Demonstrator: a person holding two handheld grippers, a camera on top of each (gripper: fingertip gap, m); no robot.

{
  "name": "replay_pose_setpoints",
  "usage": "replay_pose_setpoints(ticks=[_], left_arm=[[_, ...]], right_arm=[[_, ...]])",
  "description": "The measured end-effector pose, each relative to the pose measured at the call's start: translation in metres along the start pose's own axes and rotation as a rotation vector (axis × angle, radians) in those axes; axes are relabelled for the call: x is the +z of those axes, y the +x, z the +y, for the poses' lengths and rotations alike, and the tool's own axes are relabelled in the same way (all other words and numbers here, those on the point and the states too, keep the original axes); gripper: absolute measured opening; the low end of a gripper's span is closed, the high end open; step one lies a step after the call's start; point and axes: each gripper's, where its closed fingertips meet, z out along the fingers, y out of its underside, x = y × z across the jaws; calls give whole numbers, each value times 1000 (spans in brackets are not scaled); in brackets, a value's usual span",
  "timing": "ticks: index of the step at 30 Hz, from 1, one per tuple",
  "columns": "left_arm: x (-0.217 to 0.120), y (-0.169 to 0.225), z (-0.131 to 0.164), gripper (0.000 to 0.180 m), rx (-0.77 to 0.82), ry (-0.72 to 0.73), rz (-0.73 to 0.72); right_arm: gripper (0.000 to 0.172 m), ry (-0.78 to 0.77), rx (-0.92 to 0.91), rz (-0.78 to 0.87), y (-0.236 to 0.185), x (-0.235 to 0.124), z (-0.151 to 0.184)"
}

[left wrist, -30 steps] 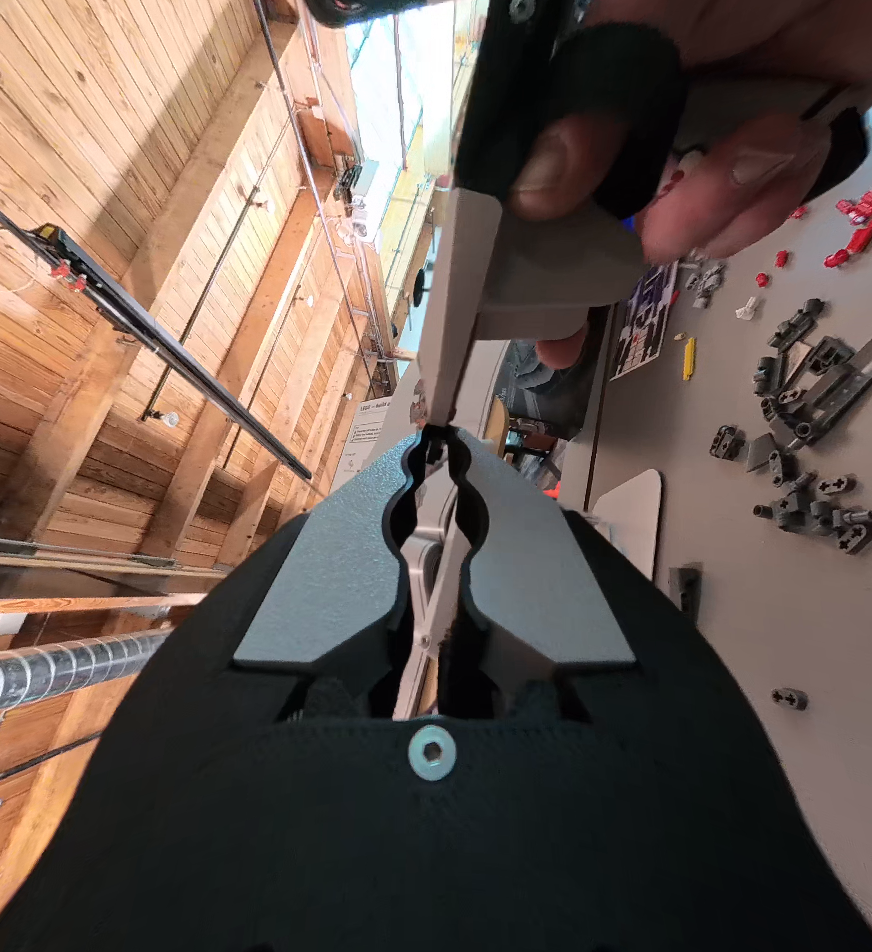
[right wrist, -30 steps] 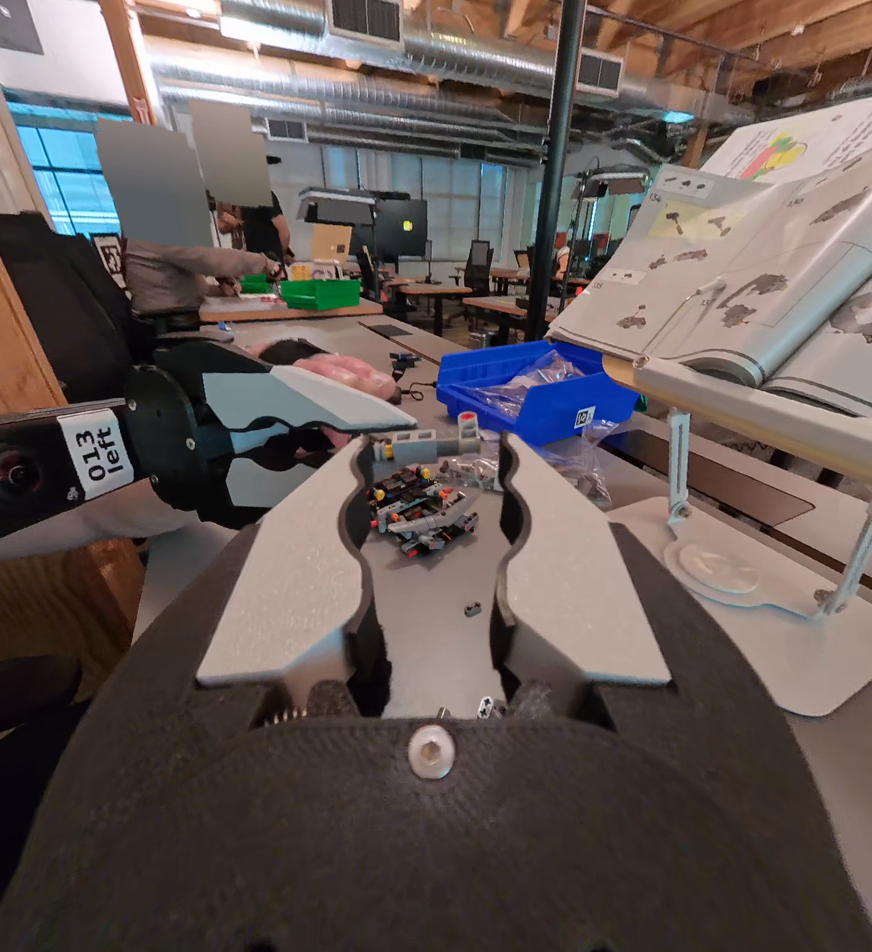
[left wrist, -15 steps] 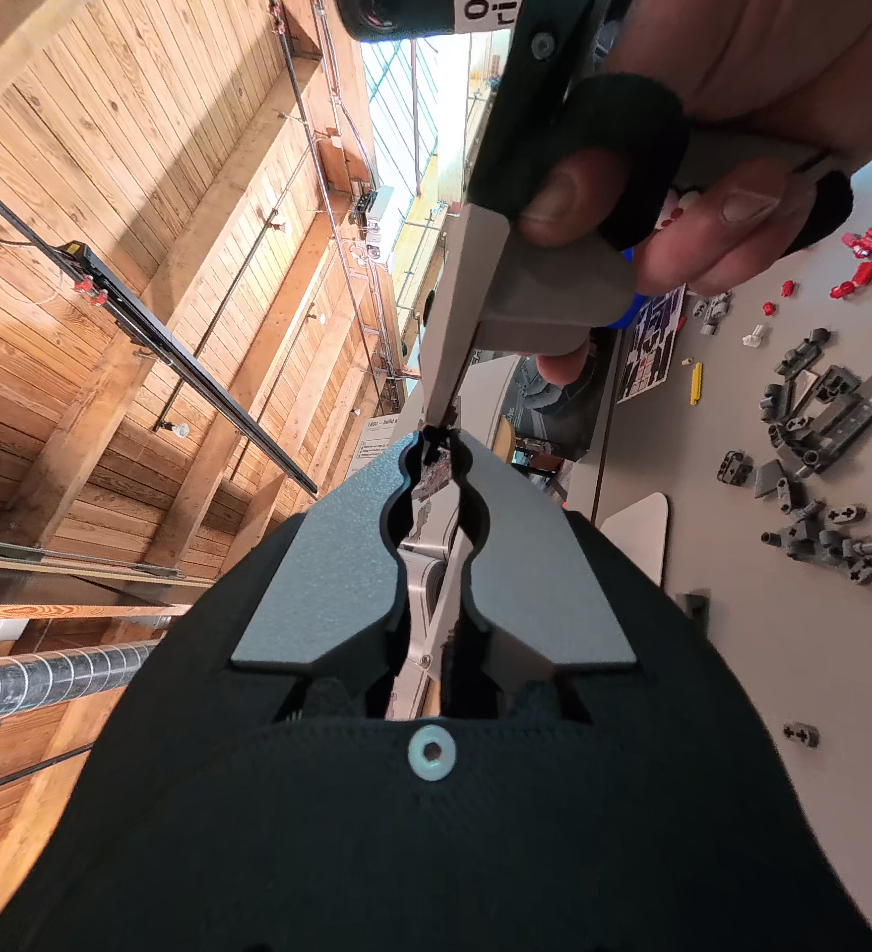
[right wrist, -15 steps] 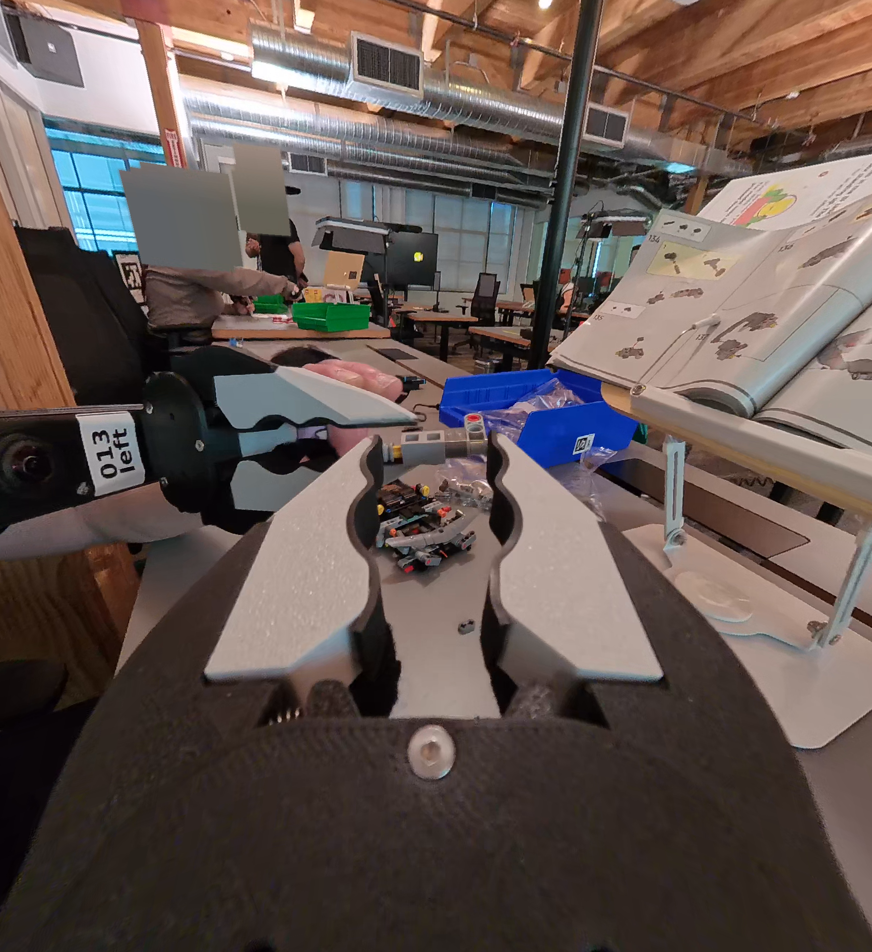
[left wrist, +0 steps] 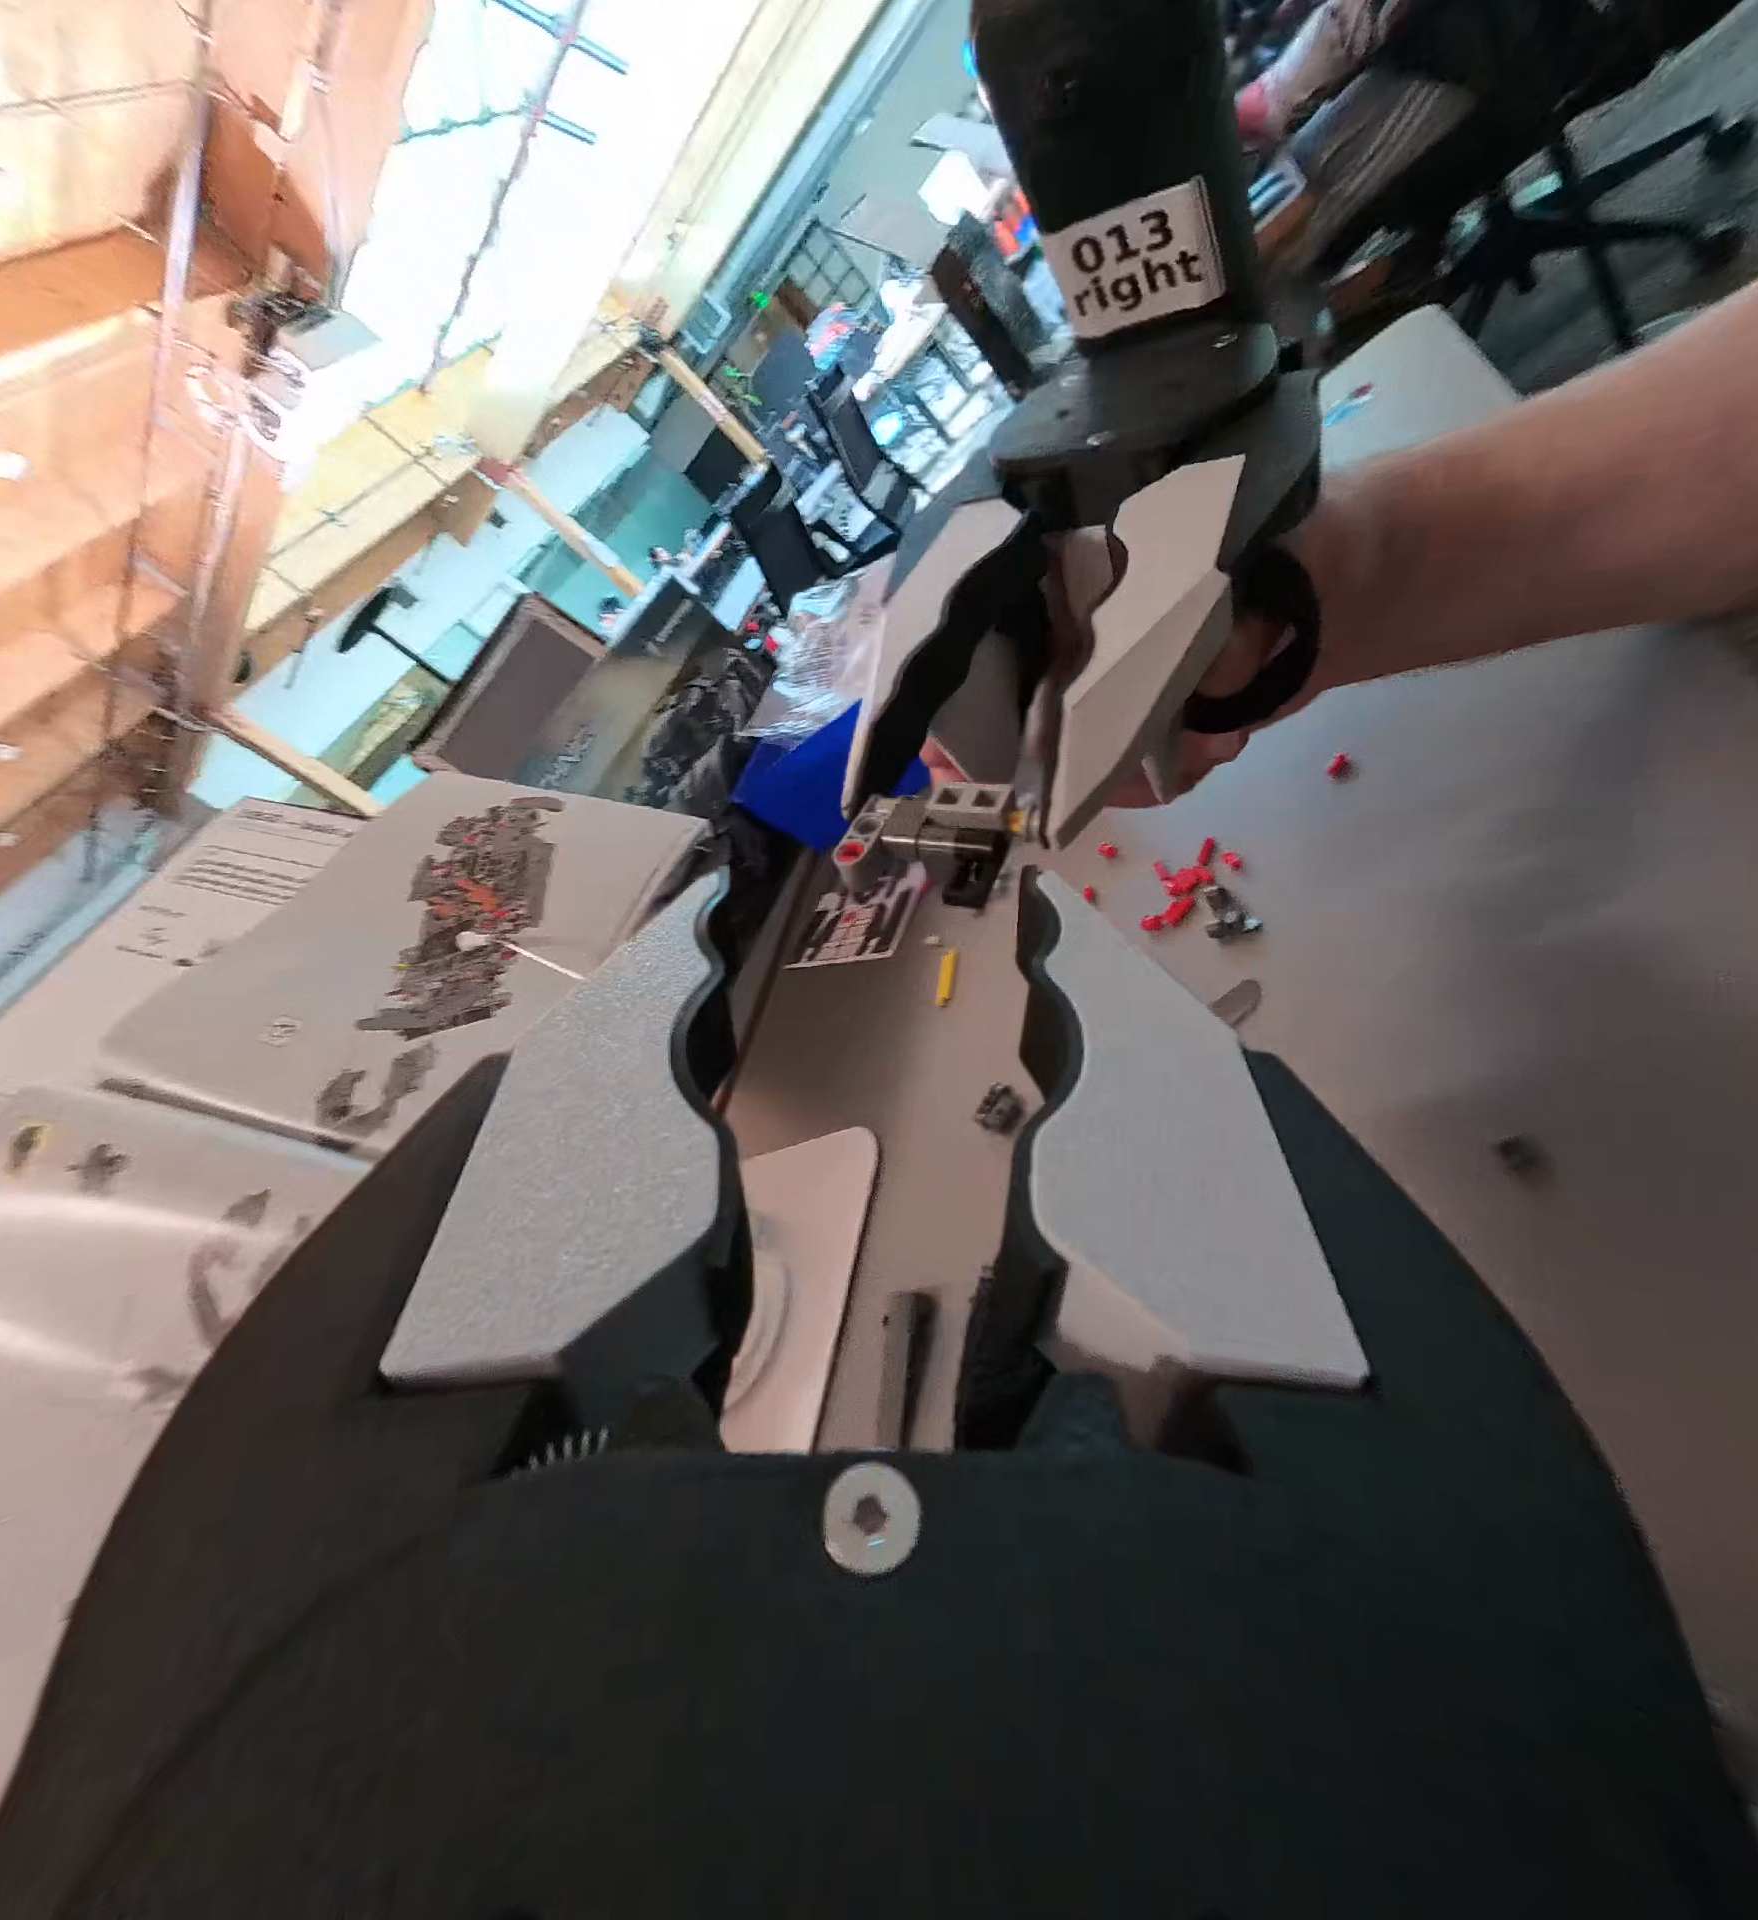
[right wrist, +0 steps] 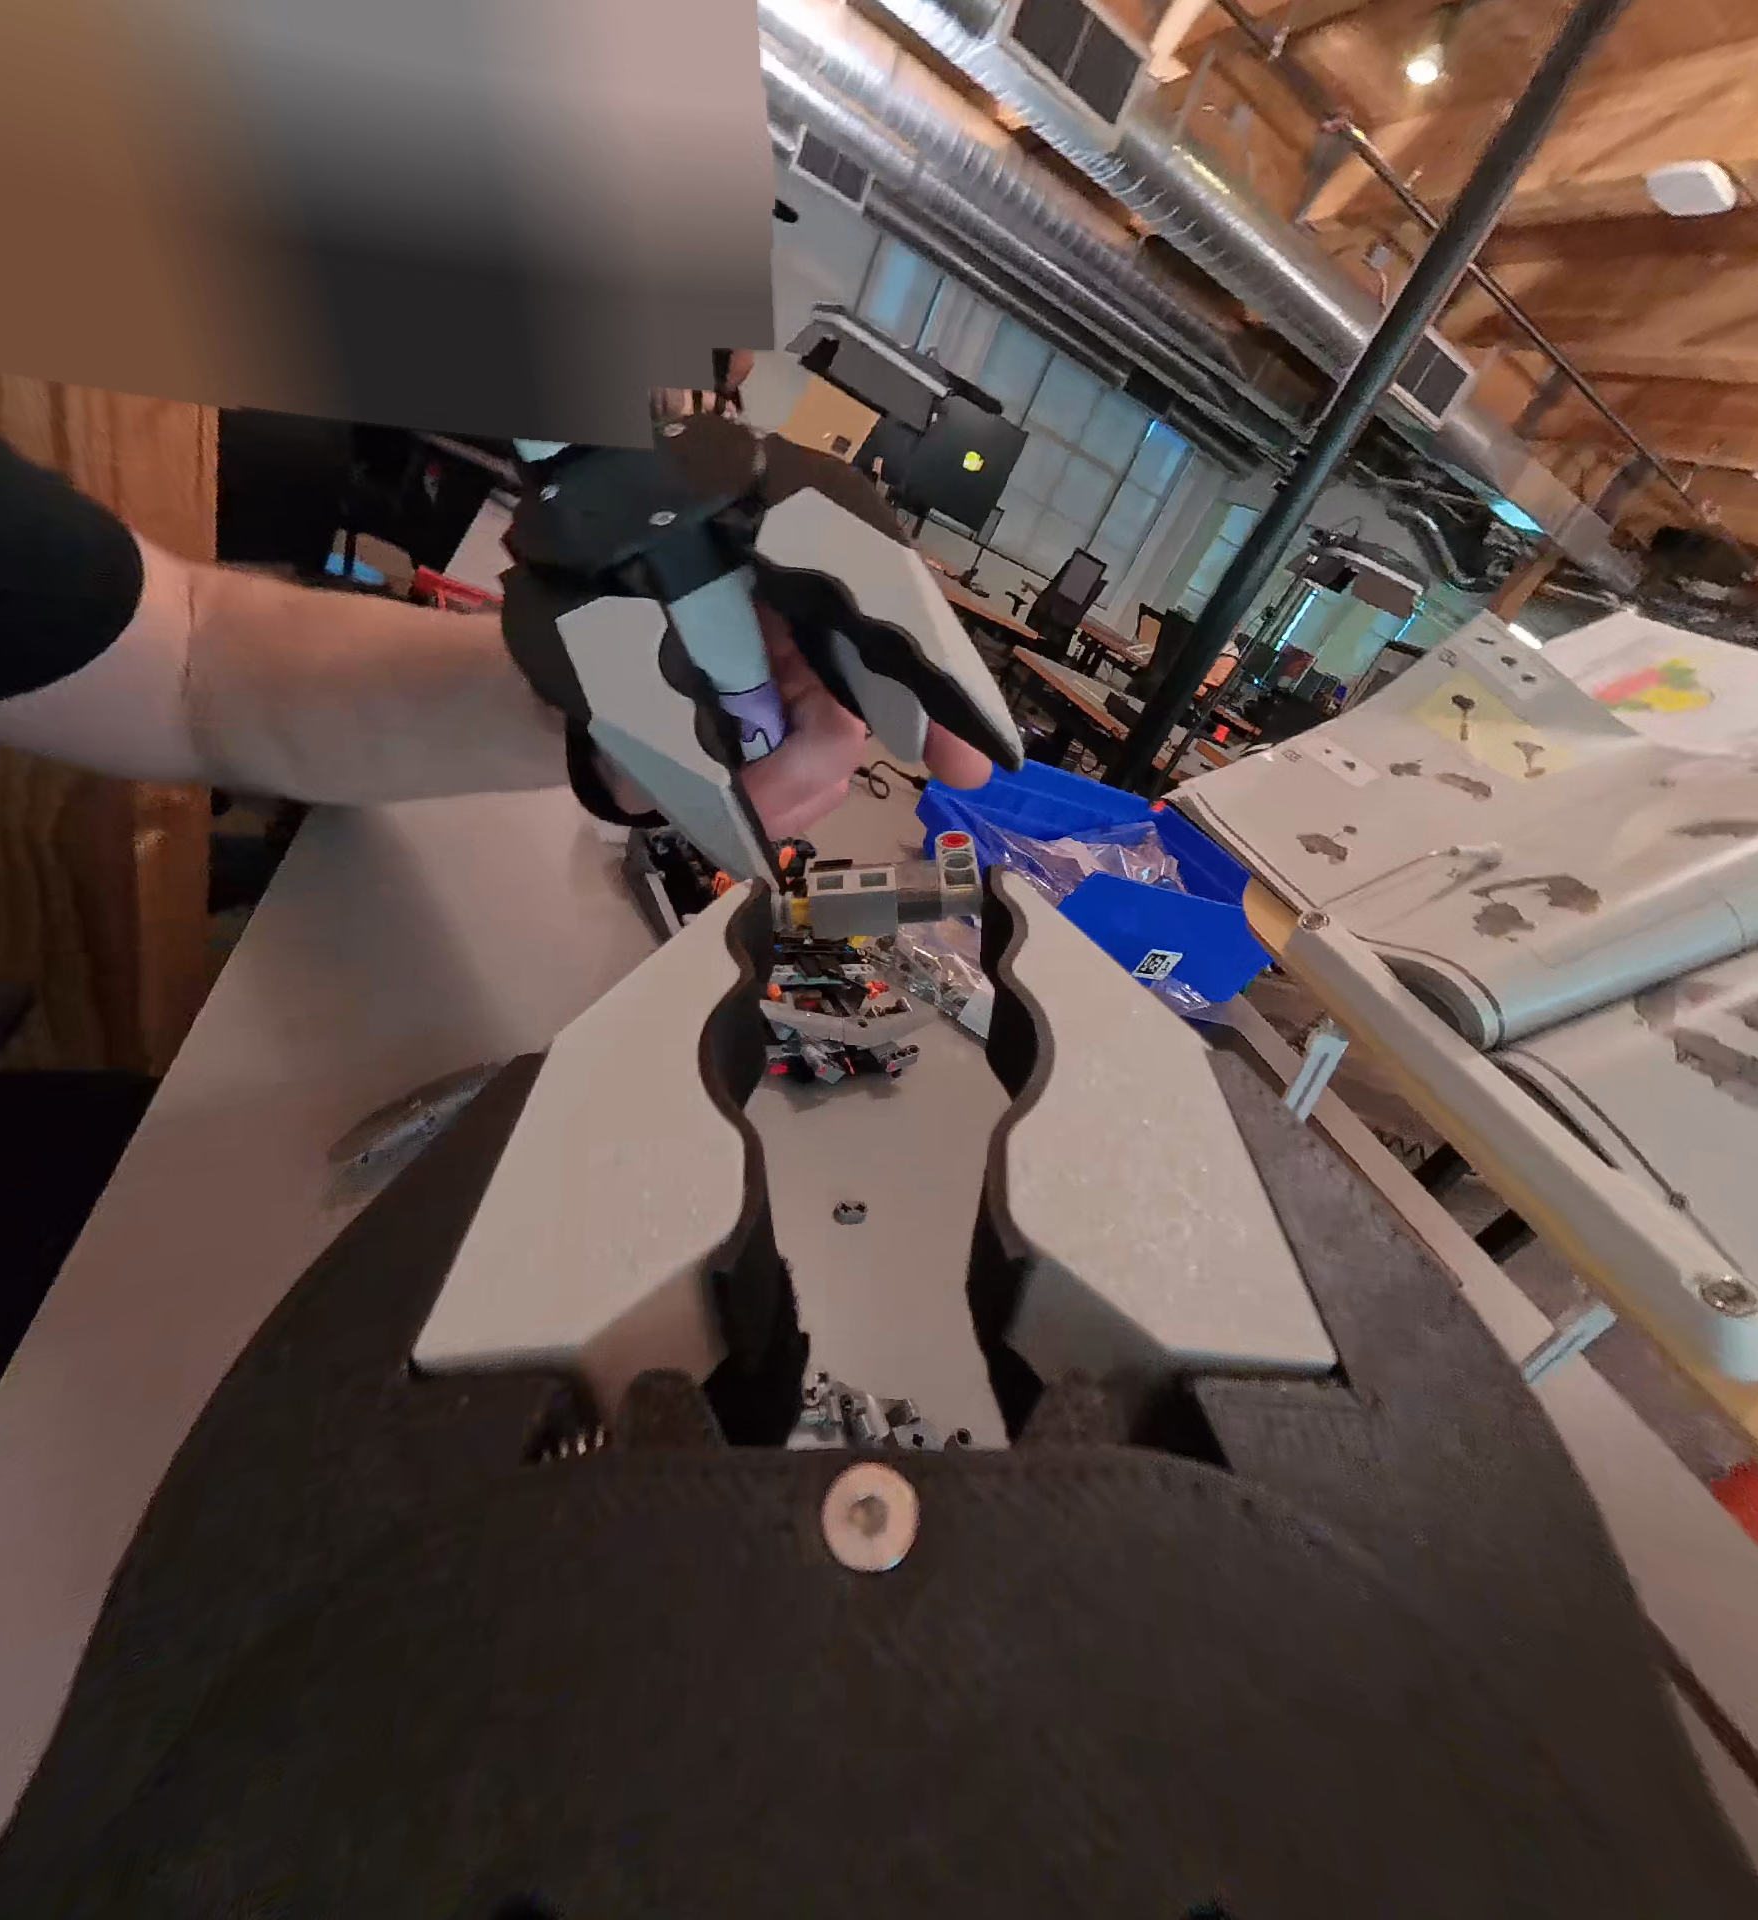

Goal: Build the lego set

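Left gripper [left wrist: 870, 894] wide apart, nothing between the pads, tilted over on its side. Seen from the right wrist view, same gripper [right wrist: 885, 800] angled down, one fingertip [right wrist: 761, 862] just beside the end of a small grey brick assembly [right wrist: 880, 894]; whether touching, cannot tell. Left hand [right wrist: 802, 738] wrapped round the handle, bare forearm reaching in from the left. Right gripper [right wrist: 870, 899] pinching that assembly end to end, both pads pressed on it. From the left wrist view, right gripper [left wrist: 942, 821] pointing downward, assembly [left wrist: 932, 831] clamped crosswise at the tips, bare right forearm [left wrist: 1581, 520] stretching in from the right.
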Motion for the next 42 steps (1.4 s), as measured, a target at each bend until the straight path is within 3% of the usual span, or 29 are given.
replay_pose_setpoints(ticks=[11,33,42], left_arm=[[5,22,1,34,4,-19,144],[11,32,2,31,129,-54,151],[12,29,-2,33,108,-37,129]], right_arm=[[38,-31,-118,-68,-17,2,1],[37,-53,-153,-113,-25,-3,4],[38,-38,-197,-58,-22,-4,0]])
